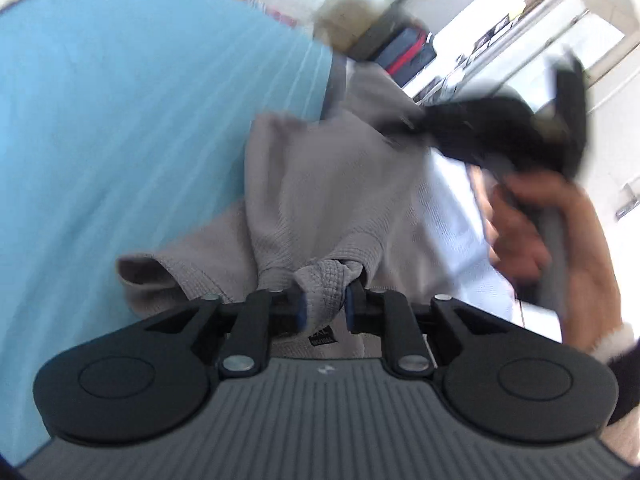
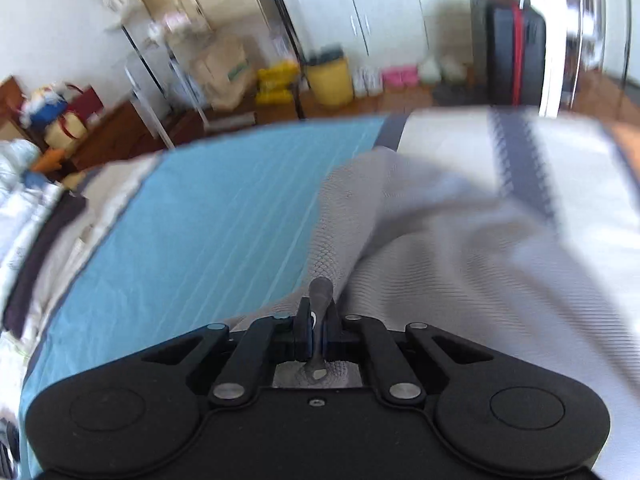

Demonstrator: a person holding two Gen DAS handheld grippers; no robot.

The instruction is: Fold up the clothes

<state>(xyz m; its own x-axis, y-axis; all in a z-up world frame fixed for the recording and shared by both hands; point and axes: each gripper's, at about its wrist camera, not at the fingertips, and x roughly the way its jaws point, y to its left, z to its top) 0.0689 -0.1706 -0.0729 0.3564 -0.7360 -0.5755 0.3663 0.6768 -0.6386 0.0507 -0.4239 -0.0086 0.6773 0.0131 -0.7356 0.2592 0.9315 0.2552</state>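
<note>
A grey waffle-knit garment [image 1: 320, 184] hangs in the air above a blue striped sheet [image 1: 120, 128] on a bed. My left gripper [image 1: 324, 310] is shut on a bunched corner of the garment. In the left wrist view the right gripper [image 1: 432, 120] shows at the upper right, blurred, held by a hand and pinching the garment's far corner. In the right wrist view my right gripper [image 2: 318, 336] is shut on a thin edge of the grey garment [image 2: 460, 264], which spreads to the right over the blue sheet [image 2: 208, 216].
The bed has a white cover with a dark patterned stripe [image 2: 516, 168] on the right. Beyond the bed stand a yellow bin [image 2: 330, 80], a dark suitcase [image 2: 516, 52], white wardrobes [image 2: 380, 8] and cluttered shelves [image 2: 60, 112] on a wooden floor.
</note>
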